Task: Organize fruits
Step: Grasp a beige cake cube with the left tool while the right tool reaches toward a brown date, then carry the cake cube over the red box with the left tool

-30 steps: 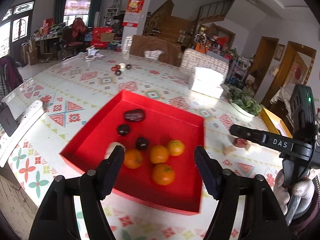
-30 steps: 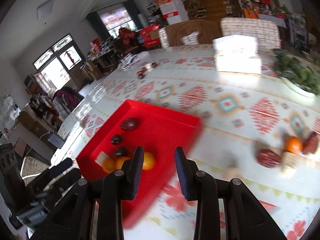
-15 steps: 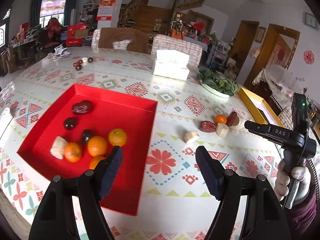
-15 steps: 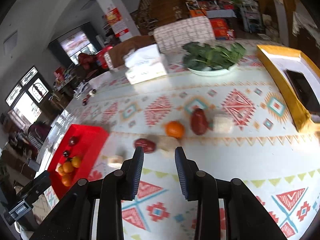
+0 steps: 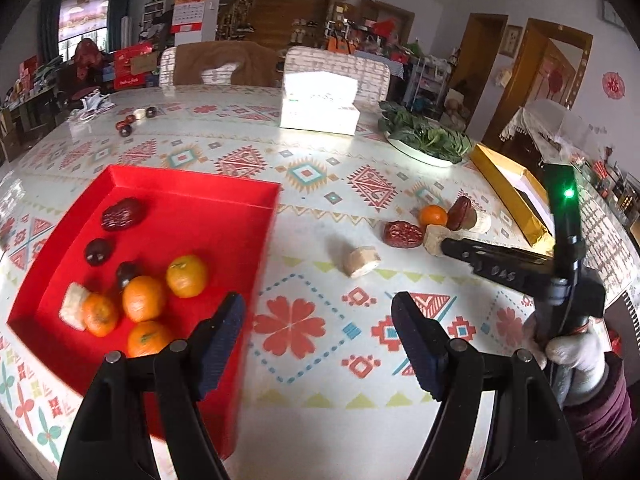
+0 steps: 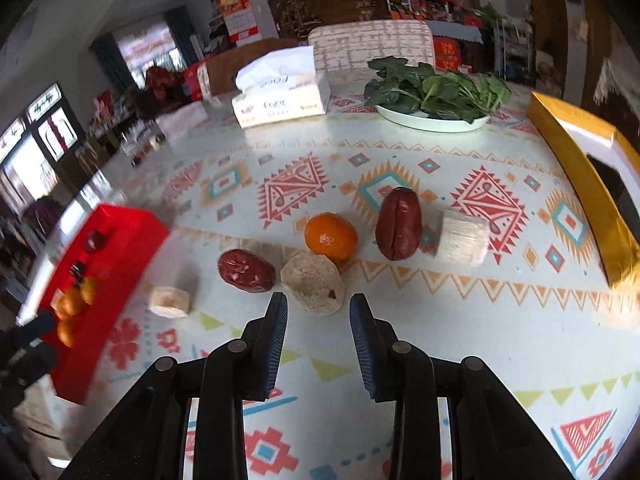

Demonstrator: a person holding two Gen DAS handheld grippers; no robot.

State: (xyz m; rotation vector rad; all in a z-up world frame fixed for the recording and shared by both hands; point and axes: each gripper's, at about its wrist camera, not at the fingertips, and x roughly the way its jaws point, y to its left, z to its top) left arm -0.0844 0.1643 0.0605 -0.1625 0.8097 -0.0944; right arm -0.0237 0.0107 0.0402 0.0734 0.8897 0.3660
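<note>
Hovering with jaws parted and empty, the right gripper (image 6: 318, 306) lines up just short of the pale round cake (image 6: 313, 282); left gripper (image 5: 318, 320) gapes wide beside the red tray (image 5: 192, 200).

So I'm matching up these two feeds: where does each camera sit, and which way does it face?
Left wrist: on the left gripper, above the table, facing the red tray; the gloved hand holding the right gripper shows.
Right wrist: on the right gripper, low, facing the loose orange; only its fingers show.
Shared: tray, orange, tissue box.
</note>
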